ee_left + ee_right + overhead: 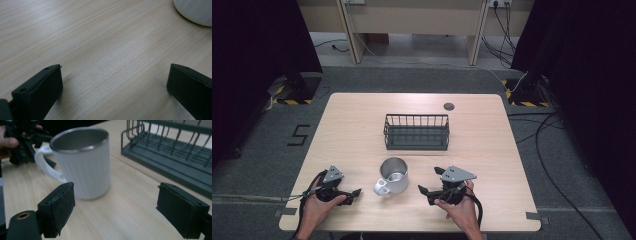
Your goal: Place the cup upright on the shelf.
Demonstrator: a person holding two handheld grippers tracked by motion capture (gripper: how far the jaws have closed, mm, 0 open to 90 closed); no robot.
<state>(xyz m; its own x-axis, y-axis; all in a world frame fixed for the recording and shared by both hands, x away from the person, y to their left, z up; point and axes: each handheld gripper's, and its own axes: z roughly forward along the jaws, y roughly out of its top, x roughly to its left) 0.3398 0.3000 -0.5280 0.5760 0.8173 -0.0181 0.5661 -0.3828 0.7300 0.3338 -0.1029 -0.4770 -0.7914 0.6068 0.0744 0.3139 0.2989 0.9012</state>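
Mug: the white mug (393, 176) with a steel inside stands upright near my edge of the counter (347, 125), between my two grippers, handle turned toward my left.
Basket: the dark wire basket (416, 131) sits behind the mug, well apart from it, open side up and with nothing in it.
Right gripper: my right gripper (430, 187) is spread wide with nothing in it, just beside the mug on its right; in the right gripper view the mug (82, 162) stands a little left of the middle of the gap.
Left gripper: my left gripper (354, 193) is also spread wide and holds nothing, low over bare wood, with the mug's rounded base (193, 11) at the far corner of its view.
Step in hand: I judge it is closing in on the mug with the right gripper, likely to carry it to the basket.
How to do it well: I should shift slightly left so the body sits centred, go in level, and take the ribbed wall at mid-height.
Risk: a glancing touch from one side could slide or tip the mug.
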